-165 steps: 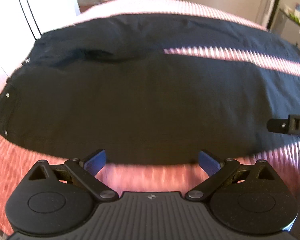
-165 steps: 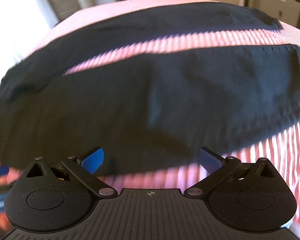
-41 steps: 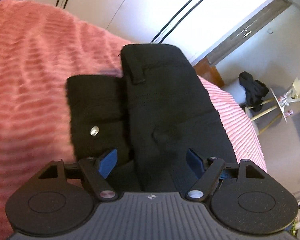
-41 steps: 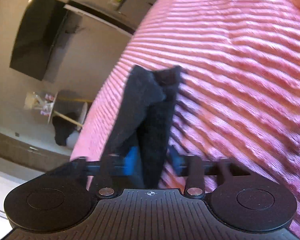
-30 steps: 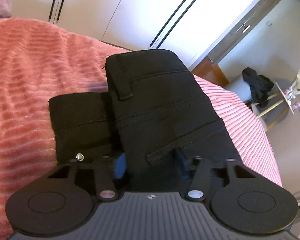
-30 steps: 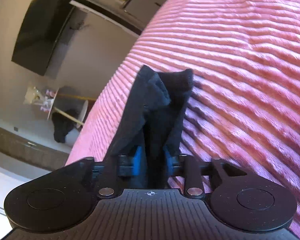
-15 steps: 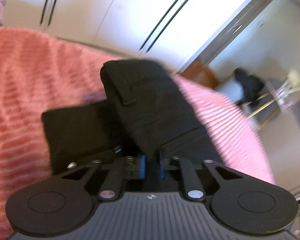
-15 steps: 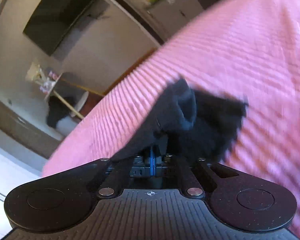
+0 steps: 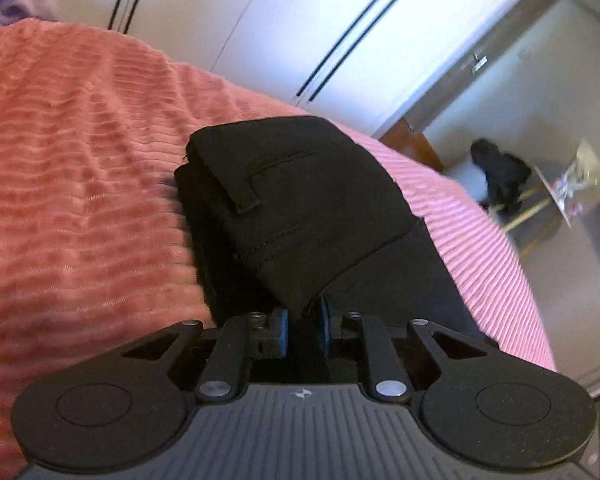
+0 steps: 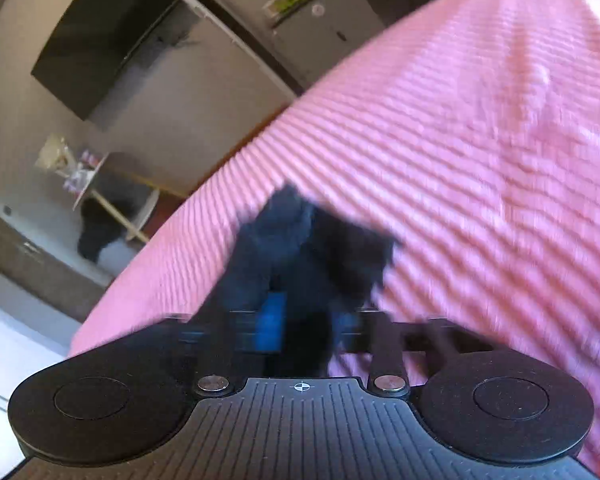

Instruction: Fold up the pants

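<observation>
The black pants (image 9: 300, 200) lie folded lengthwise on the pink ribbed bedspread (image 9: 80, 160), waistband and belt loop on top. My left gripper (image 9: 303, 326) is shut on the near edge of the waist end. In the right wrist view the leg ends of the pants (image 10: 300, 248) are bunched and blurred by motion, lifted over the bedspread (image 10: 480, 160). My right gripper (image 10: 306, 328) is closed around that cloth, its blue pads a little apart.
White wardrobe doors (image 9: 300, 32) stand behind the bed. A small round table (image 10: 100, 184) with dark clothing sits on the floor beyond the bed edge. A wall television (image 10: 100, 32) and a cabinet (image 10: 324, 28) are at the far side.
Both grippers closed on the pants over the last second. The left has drawn the top waist layer over the lower one. The right has lifted and moved with the leg ends.
</observation>
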The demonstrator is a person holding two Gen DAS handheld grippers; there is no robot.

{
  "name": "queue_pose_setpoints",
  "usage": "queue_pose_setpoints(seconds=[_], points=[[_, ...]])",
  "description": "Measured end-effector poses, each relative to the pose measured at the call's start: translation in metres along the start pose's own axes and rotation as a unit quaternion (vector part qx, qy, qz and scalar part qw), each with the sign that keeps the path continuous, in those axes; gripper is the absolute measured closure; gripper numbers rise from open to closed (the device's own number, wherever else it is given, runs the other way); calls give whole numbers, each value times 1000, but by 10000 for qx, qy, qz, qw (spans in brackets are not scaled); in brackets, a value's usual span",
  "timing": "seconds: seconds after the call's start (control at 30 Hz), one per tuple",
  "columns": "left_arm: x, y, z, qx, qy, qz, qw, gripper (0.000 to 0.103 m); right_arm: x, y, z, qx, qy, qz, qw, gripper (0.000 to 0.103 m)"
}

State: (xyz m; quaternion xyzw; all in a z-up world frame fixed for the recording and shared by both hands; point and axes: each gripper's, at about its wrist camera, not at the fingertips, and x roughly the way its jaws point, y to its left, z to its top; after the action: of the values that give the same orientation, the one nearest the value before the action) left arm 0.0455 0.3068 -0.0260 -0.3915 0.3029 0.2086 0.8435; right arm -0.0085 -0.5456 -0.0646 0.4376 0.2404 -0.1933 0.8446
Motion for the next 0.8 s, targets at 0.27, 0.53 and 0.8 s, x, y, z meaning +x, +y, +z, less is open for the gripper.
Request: queue_pose_setpoints(seconds=[0.27, 0.53, 0.8], points=[[1, -8, 4, -85, 3, 5, 10000, 85, -17, -8, 0, 489, -197, 530, 9972, 36], [-6, 9, -3, -479, -27, -312, 9984, 80, -27, -27, -1, 1180, -404, 1363, 9828, 28], [-15, 9, -1, -528, -228, -667, 9961, 42, -23, -21, -1, 1097, -405, 1369, 9837, 20]])
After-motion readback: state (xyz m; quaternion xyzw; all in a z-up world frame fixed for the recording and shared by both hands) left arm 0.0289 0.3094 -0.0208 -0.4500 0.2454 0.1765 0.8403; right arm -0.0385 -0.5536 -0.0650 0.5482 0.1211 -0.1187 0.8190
